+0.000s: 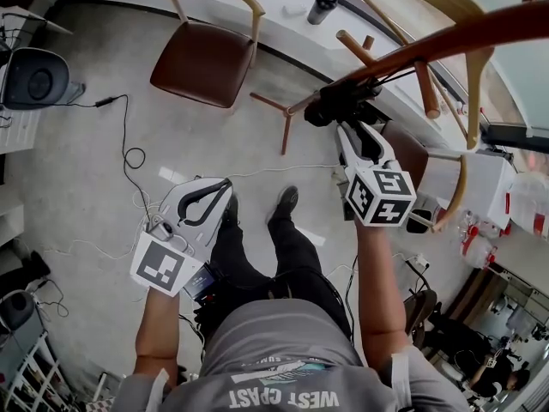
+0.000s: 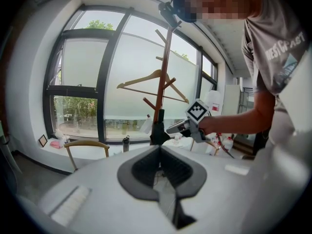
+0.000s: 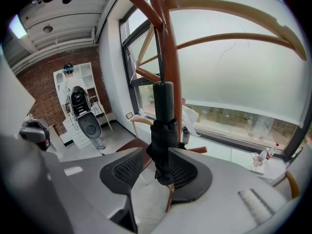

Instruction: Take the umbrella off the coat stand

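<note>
A black folded umbrella (image 1: 337,103) hangs upright against the reddish-brown pole of the coat stand (image 1: 446,34). In the right gripper view the umbrella (image 3: 164,123) stands between the jaws of my right gripper (image 3: 162,153). The pads sit either side of it with a gap, so the gripper is open. In the head view the right gripper (image 1: 356,130) points at the umbrella from just below. My left gripper (image 1: 225,184) hangs lower left, away from the stand, its tips together and empty. Its own view shows the stand (image 2: 163,82), umbrella (image 2: 158,130) and right gripper (image 2: 181,126) ahead.
A pale wooden hanger (image 3: 234,11) hangs on the stand's pegs above the umbrella. A brown-seated chair (image 1: 204,58) stands by the window ledge, which carries a dark bottle (image 1: 322,7). Cables (image 1: 129,157) trail over the grey floor. Shelving and a fan (image 1: 34,80) are at the left.
</note>
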`<state>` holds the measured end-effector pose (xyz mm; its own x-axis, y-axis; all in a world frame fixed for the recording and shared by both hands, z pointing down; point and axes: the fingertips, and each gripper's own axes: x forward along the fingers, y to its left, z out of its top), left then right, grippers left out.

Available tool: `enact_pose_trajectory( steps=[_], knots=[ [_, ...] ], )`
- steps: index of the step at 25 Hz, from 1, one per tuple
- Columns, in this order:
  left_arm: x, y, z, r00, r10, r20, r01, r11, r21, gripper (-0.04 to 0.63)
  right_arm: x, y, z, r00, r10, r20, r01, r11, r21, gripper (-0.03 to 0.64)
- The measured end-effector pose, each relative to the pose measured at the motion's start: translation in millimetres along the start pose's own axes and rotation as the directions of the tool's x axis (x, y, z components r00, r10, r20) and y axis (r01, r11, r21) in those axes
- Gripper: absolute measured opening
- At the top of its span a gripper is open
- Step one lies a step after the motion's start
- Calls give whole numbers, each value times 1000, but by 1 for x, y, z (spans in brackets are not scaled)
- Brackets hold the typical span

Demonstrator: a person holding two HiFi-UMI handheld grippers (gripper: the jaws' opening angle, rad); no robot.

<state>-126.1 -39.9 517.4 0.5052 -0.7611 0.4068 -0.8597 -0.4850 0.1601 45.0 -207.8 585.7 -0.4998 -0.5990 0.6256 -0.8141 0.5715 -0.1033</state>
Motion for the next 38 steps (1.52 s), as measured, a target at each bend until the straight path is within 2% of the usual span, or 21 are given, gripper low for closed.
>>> enact_pose_trajectory(
  steps=[7,12,16,19,21,24,31,35,38],
  knots=[
    [0,4,-11,1000,9,-11,-10,1000,-16,2,20,-5,9,999,-37,37,36,999,27,289],
    [4,8,-18,1000,7,-20,-7,1000,-17,2,40,-8,10,997,-68,37,67,997,44,333],
    [5,10,-22,1000,11,-27,-12,1000,-27,2,51,-12,9,994,-107,34,106,993,46,328],
    [7,13,-24,999,12,-30,-13,1000,-25,2,56,-17,11,989,-143,35,142,989,40,301],
    [8,15,-25,999,11,-31,-12,1000,-23,2,57,-21,11,985,-167,34,166,985,36,260],
    [8,16,-25,999,9,-35,-10,1000,-23,2,56,-23,13,982,-185,42,184,982,34,249],
    [13,17,-32,999,3,-46,-4,1000,-12,2,57,-21,14,983,-169,67,166,985,53,225],
    [13,17,-40,998,-9,-58,11,999,31,2,56,-19,12,985,-157,68,153,986,62,219],
    [14,17,-42,998,-4,-57,4,1000,1,2,56,-19,10,985,-156,68,152,986,63,216]
  ],
)
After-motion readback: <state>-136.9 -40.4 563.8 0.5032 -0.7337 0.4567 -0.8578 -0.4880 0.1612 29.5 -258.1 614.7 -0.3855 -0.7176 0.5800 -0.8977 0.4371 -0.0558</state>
